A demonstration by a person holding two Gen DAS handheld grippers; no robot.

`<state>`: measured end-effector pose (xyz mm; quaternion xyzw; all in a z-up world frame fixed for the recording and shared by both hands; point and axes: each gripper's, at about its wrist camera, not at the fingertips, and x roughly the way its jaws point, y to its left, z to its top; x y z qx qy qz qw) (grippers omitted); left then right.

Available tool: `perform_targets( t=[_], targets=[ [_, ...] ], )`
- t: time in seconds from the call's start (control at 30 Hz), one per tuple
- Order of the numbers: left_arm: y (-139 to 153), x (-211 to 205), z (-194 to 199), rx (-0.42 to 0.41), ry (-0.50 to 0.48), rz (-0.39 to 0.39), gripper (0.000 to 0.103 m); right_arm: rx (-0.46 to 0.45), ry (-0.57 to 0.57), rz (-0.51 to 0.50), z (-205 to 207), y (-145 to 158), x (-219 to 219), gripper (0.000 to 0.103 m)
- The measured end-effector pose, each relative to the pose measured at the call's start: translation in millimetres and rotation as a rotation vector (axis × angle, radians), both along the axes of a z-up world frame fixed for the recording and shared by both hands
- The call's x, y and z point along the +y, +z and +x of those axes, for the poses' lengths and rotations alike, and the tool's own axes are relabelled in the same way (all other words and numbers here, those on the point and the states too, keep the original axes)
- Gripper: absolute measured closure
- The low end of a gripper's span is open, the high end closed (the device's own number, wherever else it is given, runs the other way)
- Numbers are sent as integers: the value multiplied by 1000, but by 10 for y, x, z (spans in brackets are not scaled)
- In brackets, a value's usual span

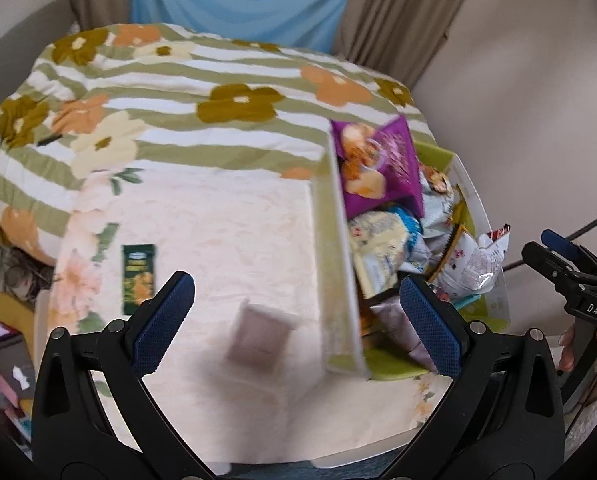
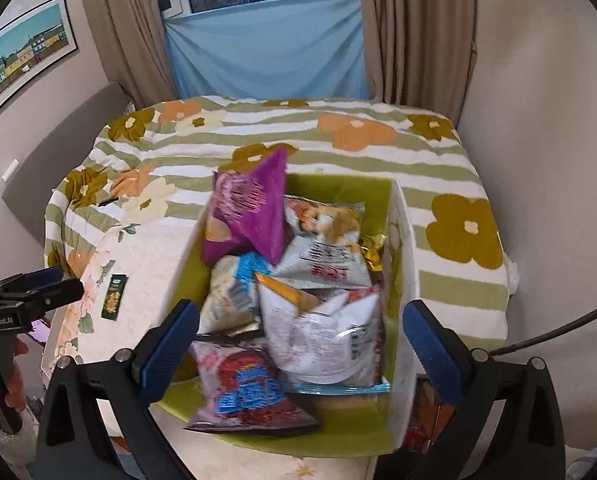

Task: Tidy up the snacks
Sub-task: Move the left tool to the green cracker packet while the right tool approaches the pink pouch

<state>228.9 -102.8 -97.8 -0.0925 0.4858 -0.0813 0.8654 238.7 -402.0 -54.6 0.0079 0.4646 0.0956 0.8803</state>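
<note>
**Snacks: two loose, rest boxed**

Brown packet (image 1: 260, 336) lies blurred on the bed's cloth, directly ahead of left gripper (image 1: 296, 322), jaws wide, empty. Green packet (image 1: 138, 279) lies further left, long axis away. Right gripper (image 2: 300, 350), jaws spread, hangs over box (image 2: 340, 438).

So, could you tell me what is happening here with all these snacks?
A person is sorting snacks into a green box on a bed, with a handheld gripper in each hand. The box already holds several bags, the purple bag on top at the back. The right gripper hangs open above the box, holding nothing. The left gripper is open over a small brownish packet on the cloth; a dark green packet also lies outside.
</note>
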Motion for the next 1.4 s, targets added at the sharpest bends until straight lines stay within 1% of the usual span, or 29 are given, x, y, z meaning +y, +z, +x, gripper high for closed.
perform_targets(
  t=[0.07, 0.23, 0.43, 0.57, 0.67, 0.73, 0.87, 1.0, 1.1, 1.2, 1.3, 1.4],
  targets=[
    [53, 200, -57, -13, 17, 1, 1, -28, 9, -3, -61, 81, 137, 1],
    [164, 678, -135, -35, 26, 13, 1, -60, 17, 1, -175, 210, 503, 1],
    [256, 1294, -273, -64, 30, 31, 1, -118, -27, 18, -329, 376, 1090, 1],
    [258, 1662, -337, -75, 17, 51, 1, -131, -46, 17, -414, 410, 1526, 1],
    [227, 1899, -363, -84, -3, 71, 1, -134, -78, 21, -467, 381, 1782, 1],
    [176, 2017, -367, -86, -10, 83, 1, -129, -118, 17, -512, 325, 1965, 1],
    [29, 2192, -362, -88, -27, 139, 1, -106, -162, 26, -582, 188, 2207, 1],
    [-174, 2227, -307, -57, -54, 145, 1, -82, -210, 17, -669, -17, 2433, 1],
    [-354, 2154, -258, -31, -75, 151, 1, -62, -244, 3, -721, -207, 2540, 1],
    [-639, 2011, -152, 10, -110, 170, 1, -34, -278, -20, -742, -466, 2608, 1],
    [-905, 1861, -28, 46, -123, 181, 1, -14, -306, -31, -751, -728, 2611, 1],
    [-1240, 1721, 173, 105, -122, 168, 7, 13, -327, -42, -713, -1030, 2581, 2]
  ],
)
